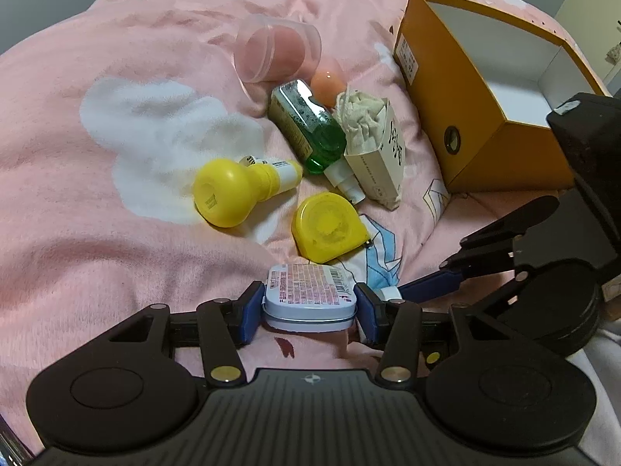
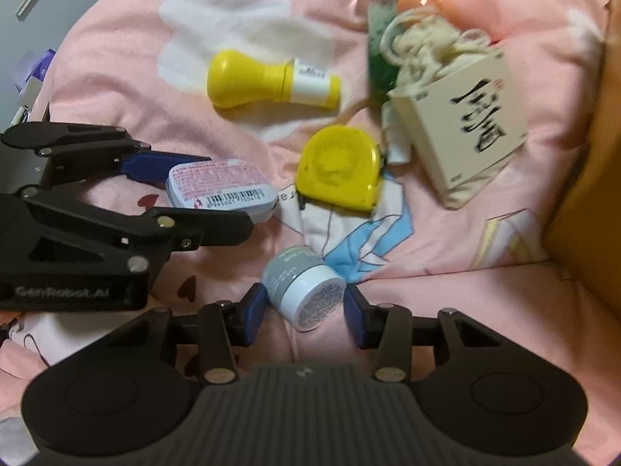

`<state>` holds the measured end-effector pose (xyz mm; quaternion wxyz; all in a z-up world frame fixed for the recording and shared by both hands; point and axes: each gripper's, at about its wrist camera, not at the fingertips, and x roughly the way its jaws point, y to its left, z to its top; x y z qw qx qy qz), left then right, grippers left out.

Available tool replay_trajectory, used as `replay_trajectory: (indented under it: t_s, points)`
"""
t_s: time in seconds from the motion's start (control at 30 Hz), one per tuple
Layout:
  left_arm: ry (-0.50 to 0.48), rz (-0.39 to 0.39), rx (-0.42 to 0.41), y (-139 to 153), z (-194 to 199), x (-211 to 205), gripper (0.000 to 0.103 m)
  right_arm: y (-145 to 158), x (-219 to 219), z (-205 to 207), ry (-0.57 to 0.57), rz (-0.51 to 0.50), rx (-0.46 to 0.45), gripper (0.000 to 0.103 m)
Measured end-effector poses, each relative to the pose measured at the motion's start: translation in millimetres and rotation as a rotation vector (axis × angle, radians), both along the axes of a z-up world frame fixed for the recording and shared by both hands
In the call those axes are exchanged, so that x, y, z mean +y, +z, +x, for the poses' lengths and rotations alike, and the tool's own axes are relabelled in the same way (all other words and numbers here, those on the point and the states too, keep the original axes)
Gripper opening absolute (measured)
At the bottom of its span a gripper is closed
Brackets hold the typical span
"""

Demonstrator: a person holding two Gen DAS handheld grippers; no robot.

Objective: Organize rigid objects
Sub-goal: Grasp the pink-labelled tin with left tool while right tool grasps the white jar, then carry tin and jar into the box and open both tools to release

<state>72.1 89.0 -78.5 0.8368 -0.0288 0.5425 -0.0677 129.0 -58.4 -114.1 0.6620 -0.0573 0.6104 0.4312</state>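
My left gripper (image 1: 309,305) is shut on a small white tin (image 1: 309,295) with a pink label, low over the pink bedspread; the tin also shows in the right wrist view (image 2: 221,188). My right gripper (image 2: 306,303) is shut on a small grey jar (image 2: 304,293) lying on its side. Ahead lie a yellow tape measure (image 1: 330,227), a yellow bulb-shaped bottle (image 1: 236,190), a green bottle (image 1: 308,128), and a cream carton (image 1: 382,155) with a cloth pouch. An open orange box (image 1: 481,89) stands at the right.
A clear plastic cup (image 1: 277,48) with a pink sponge lies on its side at the back, with a peach egg-shaped sponge (image 1: 328,81) beside it. The bedspread (image 1: 116,124) is soft and wrinkled. The right gripper's body (image 1: 562,264) is close on my left gripper's right.
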Motion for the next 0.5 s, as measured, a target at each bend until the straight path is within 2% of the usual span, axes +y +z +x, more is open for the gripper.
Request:
replay_trajectory:
  t_s: [0.17,0.4,0.5]
  points:
    - [0.002,-0.001,0.015,-4,4,1,0.057,-9,5,6,-0.005,0.017,0.024,0.046]
    - [0.018,0.004,0.025,-6,7,1,0.058,-11,2,14,0.002,0.064,0.008,0.05]
    - [0.021,0.007,0.024,-6,7,0,0.058,-17,7,15,0.014,0.077,-0.004,0.049]
